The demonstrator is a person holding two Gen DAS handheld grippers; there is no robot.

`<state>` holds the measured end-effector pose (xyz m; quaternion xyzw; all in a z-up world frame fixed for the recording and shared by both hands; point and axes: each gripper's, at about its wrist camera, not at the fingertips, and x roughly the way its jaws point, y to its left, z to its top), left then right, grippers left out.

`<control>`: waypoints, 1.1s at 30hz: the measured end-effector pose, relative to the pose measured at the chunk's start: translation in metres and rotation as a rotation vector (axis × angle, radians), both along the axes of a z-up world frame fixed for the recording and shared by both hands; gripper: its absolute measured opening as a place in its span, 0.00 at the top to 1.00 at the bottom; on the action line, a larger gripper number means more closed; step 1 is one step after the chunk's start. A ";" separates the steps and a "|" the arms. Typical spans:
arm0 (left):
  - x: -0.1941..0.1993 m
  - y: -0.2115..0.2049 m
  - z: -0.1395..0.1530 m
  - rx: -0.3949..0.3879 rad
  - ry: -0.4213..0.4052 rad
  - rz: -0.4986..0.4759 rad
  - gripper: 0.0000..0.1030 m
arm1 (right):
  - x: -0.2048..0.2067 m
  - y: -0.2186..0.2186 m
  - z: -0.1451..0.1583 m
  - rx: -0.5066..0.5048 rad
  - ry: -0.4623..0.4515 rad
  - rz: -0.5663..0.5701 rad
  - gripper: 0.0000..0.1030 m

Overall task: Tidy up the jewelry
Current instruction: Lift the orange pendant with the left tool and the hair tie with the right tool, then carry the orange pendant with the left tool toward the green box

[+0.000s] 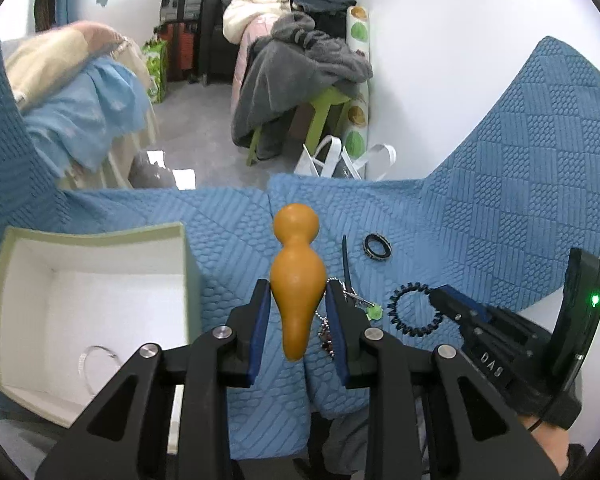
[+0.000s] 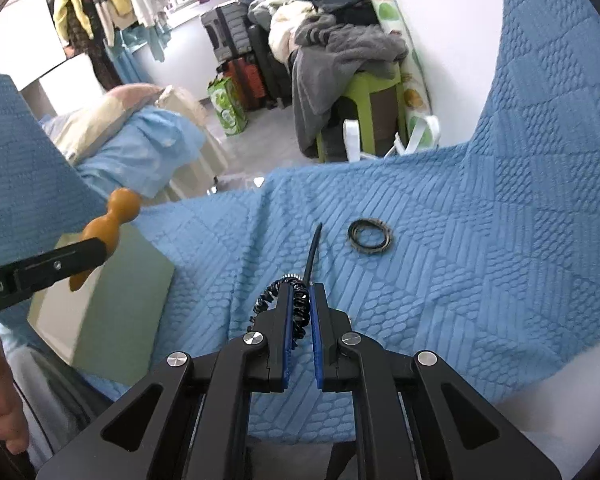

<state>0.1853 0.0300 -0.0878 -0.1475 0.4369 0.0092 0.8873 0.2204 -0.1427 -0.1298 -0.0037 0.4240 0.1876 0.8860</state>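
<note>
Your left tongs (image 1: pixel 298 312) hold an orange gourd-shaped piece (image 1: pixel 298 276) at its waist, its long axis running straight out along the fingers, bulb end away from you. Your right tongs (image 2: pixel 300 312) are pinched nearly closed on a black coiled band (image 2: pixel 296 300). The open white box (image 1: pixel 32 264) sits on the blue quilted bed cover (image 1: pixel 500 220) to the left of both tongs, just beside the left pair, so your left hand is the nearer one. A thin ring (image 1: pixel 96 364) already lies inside the box. Farther out on the cover, towards its far edge, rest a dark ring (image 2: pixel 370 237) and a slim dark stick (image 2: pixel 314 254).
</note>
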 end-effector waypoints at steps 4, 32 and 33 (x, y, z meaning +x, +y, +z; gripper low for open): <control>-0.011 0.005 0.020 -0.004 -0.026 -0.002 0.72 | -0.003 0.002 0.025 0.011 -0.021 -0.010 0.94; -0.059 0.066 0.059 -0.076 -0.098 0.050 1.00 | -0.033 0.064 0.111 0.072 -0.106 0.061 0.94; -0.061 0.070 0.056 -0.084 -0.099 0.059 1.00 | -0.034 0.068 0.107 0.070 -0.098 0.068 0.94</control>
